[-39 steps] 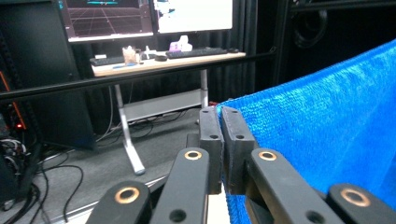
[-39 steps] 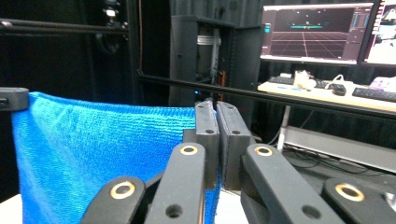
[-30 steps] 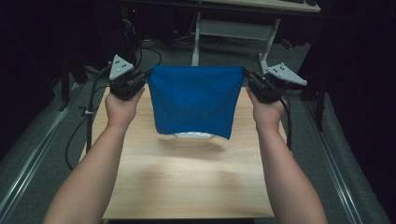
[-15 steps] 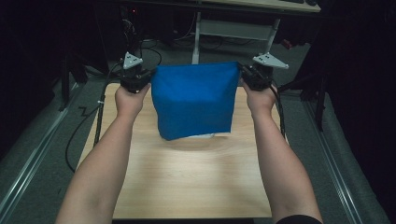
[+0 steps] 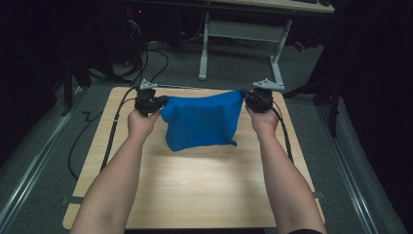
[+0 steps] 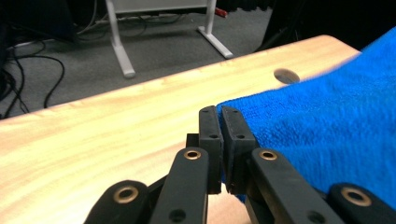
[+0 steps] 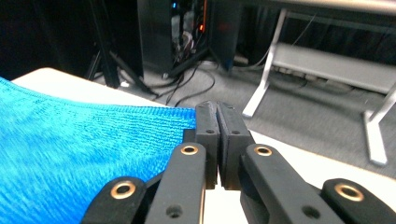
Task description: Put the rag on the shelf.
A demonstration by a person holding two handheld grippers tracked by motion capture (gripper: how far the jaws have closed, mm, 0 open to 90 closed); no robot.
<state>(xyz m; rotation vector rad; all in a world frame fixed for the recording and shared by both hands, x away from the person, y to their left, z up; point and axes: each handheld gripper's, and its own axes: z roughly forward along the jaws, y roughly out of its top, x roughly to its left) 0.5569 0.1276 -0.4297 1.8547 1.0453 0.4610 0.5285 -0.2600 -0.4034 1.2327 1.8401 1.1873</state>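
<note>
A blue towel (image 5: 200, 122) hangs stretched between my two grippers over the far half of the wooden table (image 5: 195, 190), its lower edge resting on the tabletop. My left gripper (image 5: 157, 102) is shut on the towel's top left corner. My right gripper (image 5: 247, 99) is shut on the top right corner. In the left gripper view the jaws pinch the blue towel (image 6: 327, 135) at the left gripper (image 6: 219, 116) tips. In the right gripper view the blue towel (image 7: 74, 154) spreads left from the right gripper (image 7: 217, 112), jaws pressed together on its corner.
A white desk frame (image 5: 243, 44) stands on the grey floor beyond the table. Black cables (image 5: 114, 131) trail off the table's left side and another cable (image 5: 285, 134) runs along my right forearm. The table has a round hole (image 6: 287, 75) near its far edge.
Both grippers have moved forward and down with the towel. The cloth now sits lower, and its bottom edge touches the table farther from me.
</note>
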